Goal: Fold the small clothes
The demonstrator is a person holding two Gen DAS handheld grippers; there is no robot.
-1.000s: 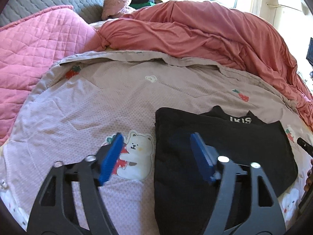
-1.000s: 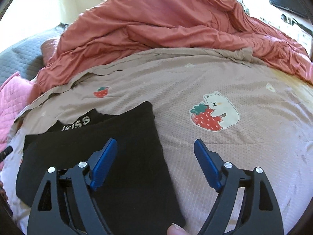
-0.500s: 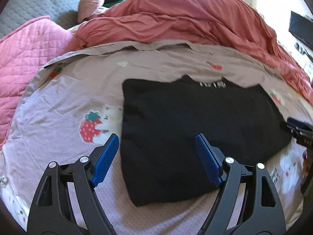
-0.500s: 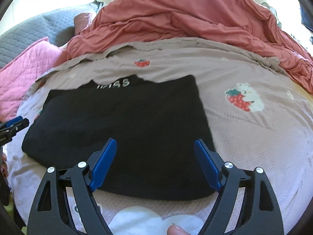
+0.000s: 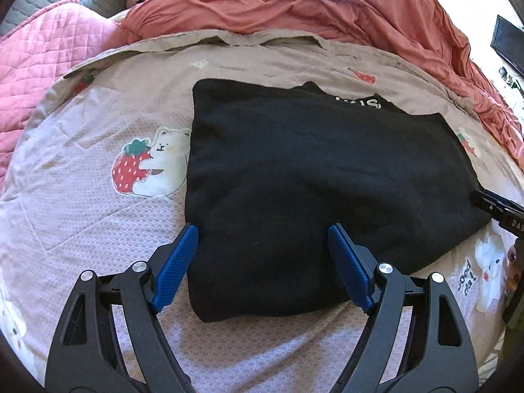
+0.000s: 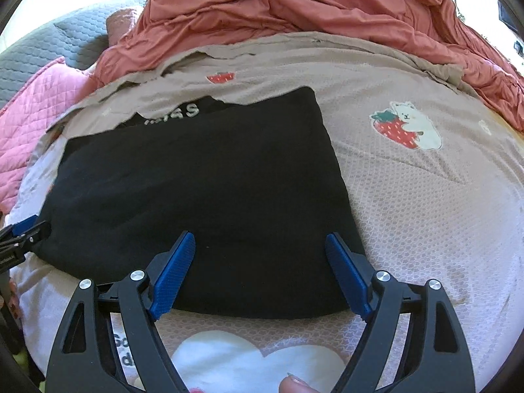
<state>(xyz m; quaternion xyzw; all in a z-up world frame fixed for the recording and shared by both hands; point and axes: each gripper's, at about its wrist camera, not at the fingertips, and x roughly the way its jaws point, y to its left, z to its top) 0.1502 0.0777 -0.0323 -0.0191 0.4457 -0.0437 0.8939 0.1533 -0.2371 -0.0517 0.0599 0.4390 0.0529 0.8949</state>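
A black garment (image 5: 314,177) with white lettering at its far edge lies folded flat on the printed bed sheet (image 5: 98,222); it also shows in the right wrist view (image 6: 203,183). My left gripper (image 5: 263,235) is open and empty, its blue pads over the garment's near left corner. My right gripper (image 6: 260,245) is open and empty over the garment's near right corner. Each gripper's tip shows at the other view's edge: the right one (image 5: 491,206) and the left one (image 6: 23,235).
A rumpled salmon duvet (image 5: 311,9) is heaped along the back of the bed. A pink quilted blanket (image 5: 36,62) lies at the left, with grey upholstery (image 6: 42,52) behind. A bear-and-strawberry print (image 6: 406,124) marks the sheet right of the garment.
Both grippers have swung from the garment's outer sides toward its middle and moved closer to its near edge. The garment lies unmoved. Both grippers stay open.
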